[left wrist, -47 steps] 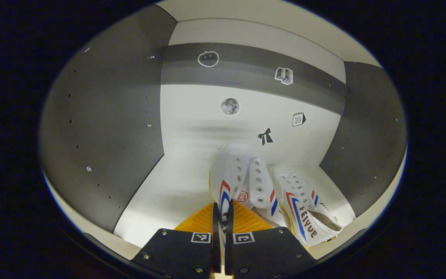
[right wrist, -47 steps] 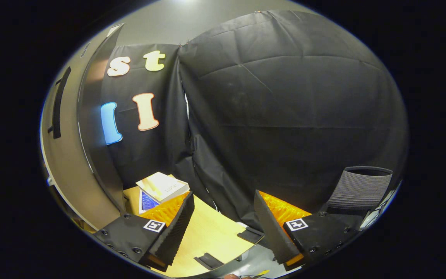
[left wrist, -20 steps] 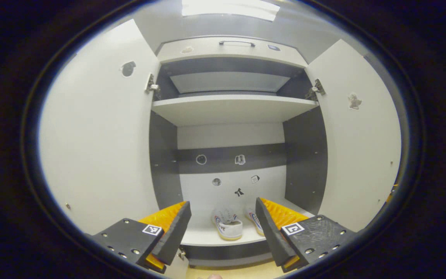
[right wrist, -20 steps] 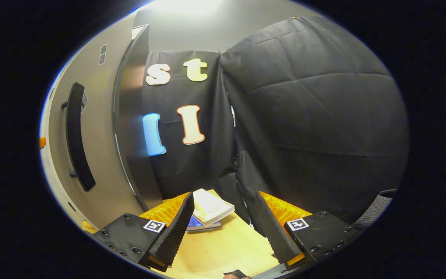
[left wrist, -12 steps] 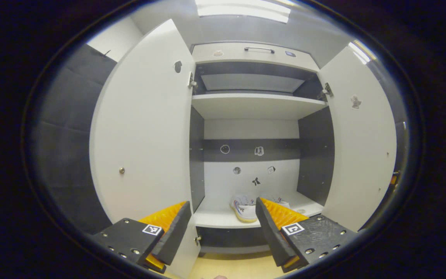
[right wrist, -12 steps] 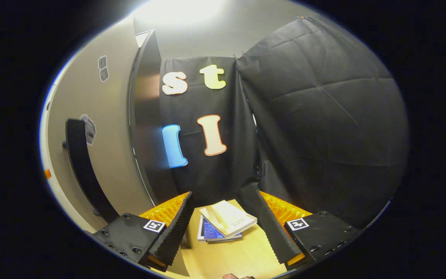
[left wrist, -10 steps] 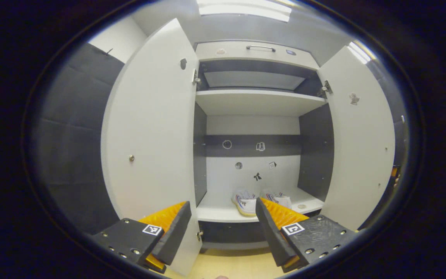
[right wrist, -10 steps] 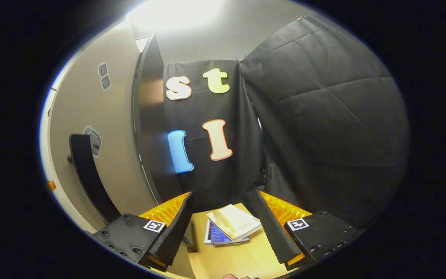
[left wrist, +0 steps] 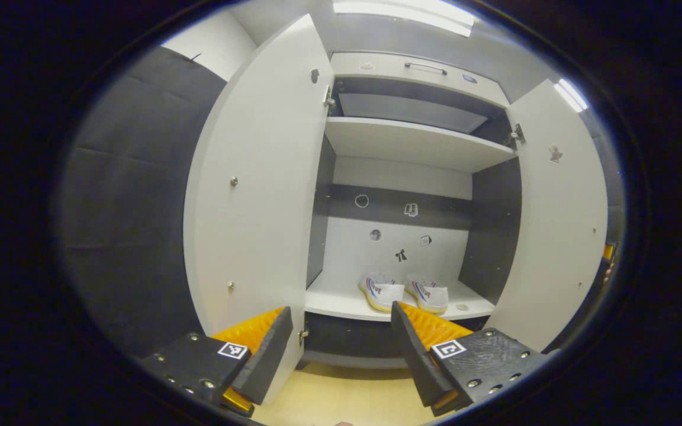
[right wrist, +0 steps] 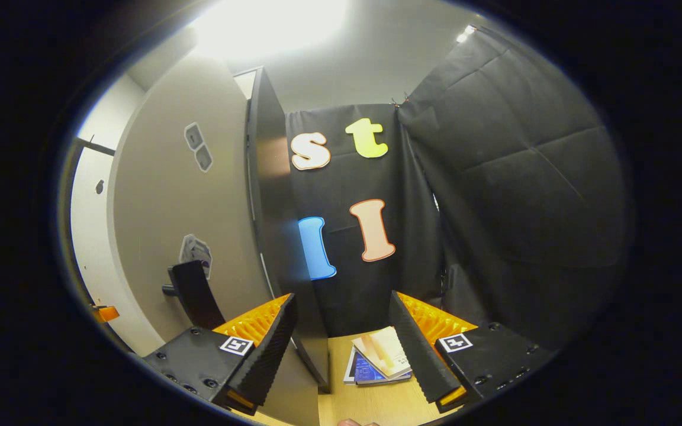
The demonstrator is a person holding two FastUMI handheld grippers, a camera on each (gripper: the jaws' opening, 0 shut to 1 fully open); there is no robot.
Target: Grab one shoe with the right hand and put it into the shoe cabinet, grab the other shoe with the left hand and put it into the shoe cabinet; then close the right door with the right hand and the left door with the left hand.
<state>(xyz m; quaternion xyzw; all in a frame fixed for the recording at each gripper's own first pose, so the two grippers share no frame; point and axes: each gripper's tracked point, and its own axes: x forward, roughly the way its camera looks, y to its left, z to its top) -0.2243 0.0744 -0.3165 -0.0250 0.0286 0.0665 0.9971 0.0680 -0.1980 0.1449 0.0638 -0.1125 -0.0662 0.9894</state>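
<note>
Two white shoes with red and blue stripes, one [left wrist: 383, 291] on the left and one [left wrist: 430, 294] on the right, stand side by side on the cabinet's lower shelf [left wrist: 335, 305]. Both doors hang open: the left door [left wrist: 252, 177] and the right door [left wrist: 554, 225]. My left gripper [left wrist: 341, 312] is open and holds nothing, well back from the cabinet near the left door's lower edge. In the right gripper view, my right gripper [right wrist: 341, 303] is open at the right door's outer face [right wrist: 157, 225]. The door's black handle [right wrist: 194, 294] sits just left of the left finger.
An upper shelf [left wrist: 412, 142] and a drawer with a handle [left wrist: 424, 66] top the cabinet. Books [right wrist: 379, 357] lie on the wooden floor [right wrist: 376, 402] between my right fingers. Black cloth walls stand behind the left door and past the right door's edge [right wrist: 270, 225].
My left gripper let go of the shoe inside the cabinet, opened and drew back out, drifting left. My right gripper swung toward the right door, whose handle now sits lower and closer.
</note>
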